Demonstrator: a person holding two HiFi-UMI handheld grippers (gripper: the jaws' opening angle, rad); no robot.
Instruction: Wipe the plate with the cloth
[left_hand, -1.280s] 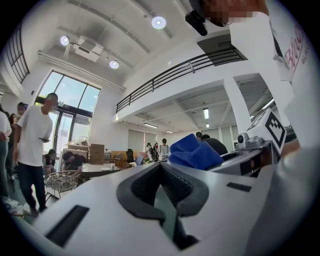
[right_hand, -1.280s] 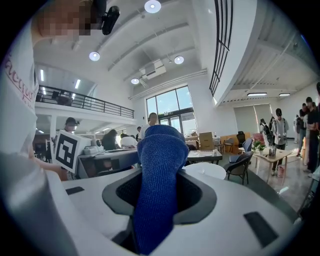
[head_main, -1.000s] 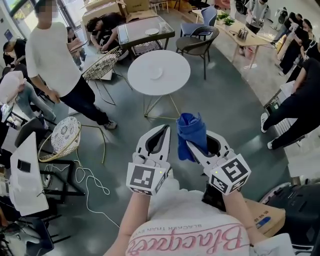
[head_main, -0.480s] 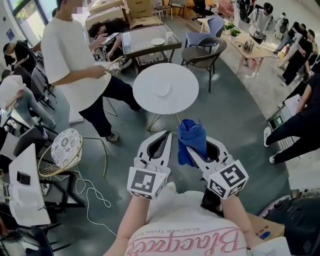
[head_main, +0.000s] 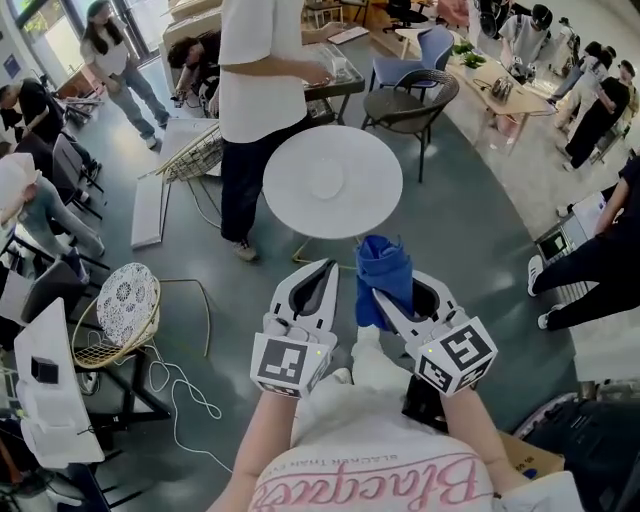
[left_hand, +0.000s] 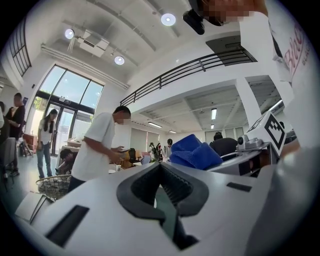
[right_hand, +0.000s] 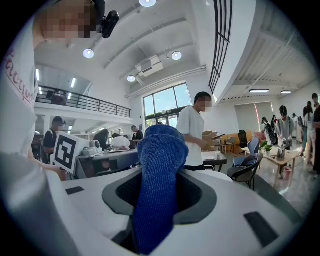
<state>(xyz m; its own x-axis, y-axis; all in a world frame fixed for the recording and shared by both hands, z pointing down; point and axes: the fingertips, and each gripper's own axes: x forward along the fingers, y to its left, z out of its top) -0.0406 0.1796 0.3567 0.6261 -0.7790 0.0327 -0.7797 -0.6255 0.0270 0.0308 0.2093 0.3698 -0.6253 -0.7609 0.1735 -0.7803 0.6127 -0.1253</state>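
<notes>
The right gripper (head_main: 386, 298) has its white plastic jaws clamped together on a blue terry cloth (right_hand: 159, 165). The cloth is bunched into a thick, nubbly roll that stands up out of the dark ribbed pads and bulges past the jaw tips. The left gripper (head_main: 328, 268) has its jaws pressed fully together with nothing between them. In the left gripper view the black ridged pads meet along a thin seam.

Each gripper is a smooth, white, wedge-shaped shell that ends at the back in a cube with black-and-white square markers. The person's bare forearms come up from a white printed shirt (head_main: 385, 480). They hold the two grippers just beside each other in front of the chest. Both grippers point forward, with the left one at the head view's left, and the cloth's top leans over the gap between them.

Ahead of the jaw tips, and well apart from them, stands a round white table (head_main: 375, 205) on thin legs. A small white plate (head_main: 328, 181) lies near its middle. A standing person in a white top and dark trousers (head_main: 252, 95) is at the table's far left edge. Below is a grey polished floor (head_main: 470, 230).
</notes>
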